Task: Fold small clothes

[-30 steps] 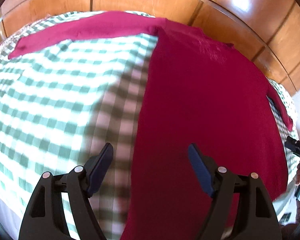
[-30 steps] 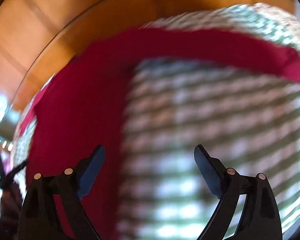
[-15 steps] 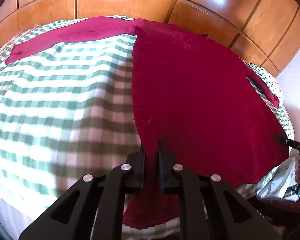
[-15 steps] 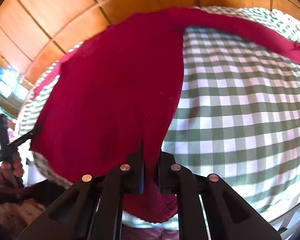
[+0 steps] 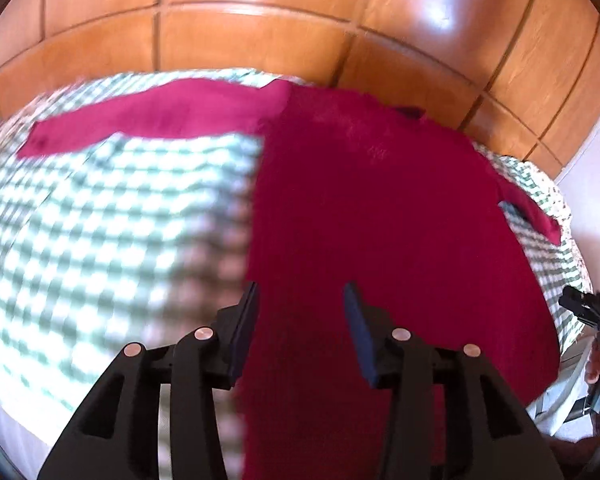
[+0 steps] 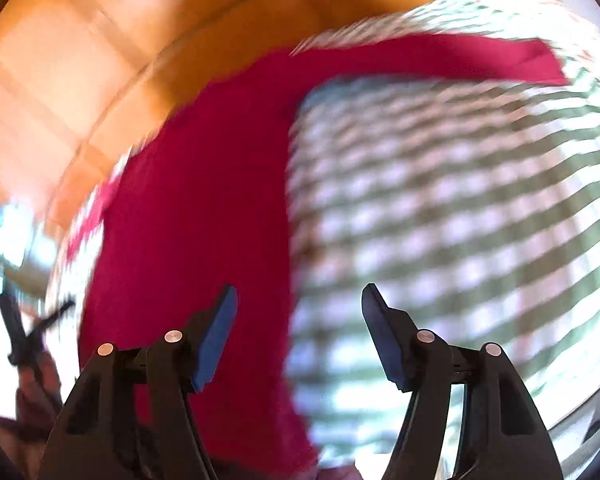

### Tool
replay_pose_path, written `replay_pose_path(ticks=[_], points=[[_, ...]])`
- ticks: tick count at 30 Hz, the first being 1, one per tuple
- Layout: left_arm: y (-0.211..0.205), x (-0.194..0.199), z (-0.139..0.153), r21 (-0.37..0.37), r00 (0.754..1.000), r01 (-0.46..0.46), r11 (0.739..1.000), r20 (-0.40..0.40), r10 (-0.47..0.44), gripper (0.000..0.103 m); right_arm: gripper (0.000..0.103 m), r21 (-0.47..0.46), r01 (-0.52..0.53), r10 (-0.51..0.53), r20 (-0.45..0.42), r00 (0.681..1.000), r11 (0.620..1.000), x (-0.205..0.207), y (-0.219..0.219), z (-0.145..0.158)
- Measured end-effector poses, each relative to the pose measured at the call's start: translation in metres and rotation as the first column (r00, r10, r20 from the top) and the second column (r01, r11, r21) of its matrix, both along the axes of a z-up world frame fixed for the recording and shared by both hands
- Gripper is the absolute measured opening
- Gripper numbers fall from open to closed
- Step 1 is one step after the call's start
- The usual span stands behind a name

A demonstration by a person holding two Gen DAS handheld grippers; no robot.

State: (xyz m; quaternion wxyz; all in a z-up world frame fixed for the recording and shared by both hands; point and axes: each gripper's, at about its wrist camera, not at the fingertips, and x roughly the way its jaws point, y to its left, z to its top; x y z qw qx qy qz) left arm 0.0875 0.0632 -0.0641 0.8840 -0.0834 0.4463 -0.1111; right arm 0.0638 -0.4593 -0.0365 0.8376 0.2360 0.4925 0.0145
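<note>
A dark red long-sleeved sweater [image 5: 380, 220] lies flat on a green-and-white checked bedspread [image 5: 100, 220]. One sleeve [image 5: 140, 116] stretches out sideways. My left gripper [image 5: 302, 286] hovers over the sweater's lower left side; its jaws are opening, and the pads stand apart without pressing the cloth. In the right wrist view, my right gripper [image 6: 300, 288] hangs over the sweater [image 6: 200, 220] where its side edge meets the bedspread [image 6: 460, 220]. Its jaws are opening too and grip nothing. The other sleeve [image 6: 440, 56] reaches toward the far right.
A glossy wood-panelled wall [image 5: 300, 20] stands behind the bed. A hand holding the other gripper [image 5: 588, 312] shows at the bed's right edge, and likewise at the left [image 6: 24, 332] in the right wrist view. Both views are motion-blurred.
Both grippers were open a second ago, then shut on the sweater's lower edge. Now both have let go with jaws parted and have pulled back a little from the cloth.
</note>
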Motion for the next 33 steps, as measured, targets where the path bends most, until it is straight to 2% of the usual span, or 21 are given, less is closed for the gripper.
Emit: replay_pose_path(ticks=[2, 4, 6, 9, 14, 17, 19, 21, 23, 25, 26, 27, 30, 33], points=[[-0.022, 0.020, 0.000, 0.014, 1.000, 0.014, 1.000, 0.015, -0.014, 0.052, 0.064, 0.033, 0.109, -0.109, 0.024, 0.994, 0.994, 0.013, -0.025, 0.000], [-0.041, 0.034, -0.005, 0.018, 0.999, 0.039, 0.999, 0.000, -0.039, 0.052, 0.064, 0.082, 0.243, -0.247, 0.050, 0.968, 0.967, 0.027, -0.059, -0.005], [-0.059, 0.047, -0.010, 0.033, 0.998, 0.066, 0.997, -0.024, -0.065, 0.052, 0.061, 0.141, 0.360, -0.372, 0.070, 0.926, 0.922, 0.036, -0.092, -0.010], [-0.083, 0.054, -0.018, 0.068, 0.993, 0.112, 0.991, -0.050, -0.109, 0.052, 0.057, 0.231, 0.510, -0.538, 0.078, 0.839, 0.829, 0.054, -0.141, -0.022], [-0.097, 0.063, -0.031, 0.093, 0.989, 0.128, 0.987, -0.091, -0.119, 0.057, 0.057, 0.264, 0.644, -0.677, 0.051, 0.734, 0.718, 0.089, -0.193, -0.040], [-0.101, 0.065, -0.032, 0.104, 0.989, 0.130, 0.986, -0.091, -0.121, 0.060, 0.053, 0.254, 0.683, -0.711, 0.030, 0.702, 0.685, 0.110, -0.209, -0.051], [-0.105, 0.067, -0.034, 0.113, 0.988, 0.131, 0.985, -0.094, -0.120, 0.062, 0.047, 0.222, 0.694, -0.716, 0.025, 0.698, 0.685, 0.127, -0.220, -0.055], [-0.108, 0.071, -0.036, 0.115, 0.988, 0.129, 0.985, -0.095, -0.119, 0.063, 0.007, 0.151, 0.688, -0.696, 0.004, 0.718, 0.710, 0.142, -0.226, -0.054], [-0.108, 0.074, -0.037, 0.110, 0.989, 0.126, 0.986, -0.096, -0.115, 0.063, 0.005, 0.051, 0.684, -0.686, 0.016, 0.728, 0.727, 0.143, -0.233, -0.044], [-0.109, 0.078, -0.037, 0.100, 0.989, 0.122, 0.987, -0.098, -0.112, 0.063, 0.003, -0.033, 0.701, -0.699, 0.055, 0.713, 0.713, 0.135, -0.242, -0.038], [-0.110, 0.079, -0.037, 0.099, 0.989, 0.124, 0.987, -0.098, -0.114, 0.063, 0.003, -0.030, 0.717, -0.715, 0.049, 0.697, 0.696, 0.133, -0.251, -0.038], [-0.110, 0.079, -0.037, 0.099, 0.989, 0.124, 0.987, -0.096, -0.114, 0.064, 0.003, -0.008, 0.715, -0.715, 0.041, 0.698, 0.699, 0.130, -0.254, -0.039], [-0.109, 0.080, -0.036, 0.087, 0.989, 0.120, 0.989, -0.096, -0.112, 0.065, 0.003, -0.032, 0.672, -0.670, 0.063, 0.740, 0.740, 0.138, -0.247, -0.027], [-0.106, 0.081, -0.034, 0.067, 0.989, 0.122, 0.990, -0.095, -0.116, 0.065, 0.003, -0.004, 0.616, -0.612, 0.120, 0.782, 0.787, 0.148, -0.226, -0.004]])
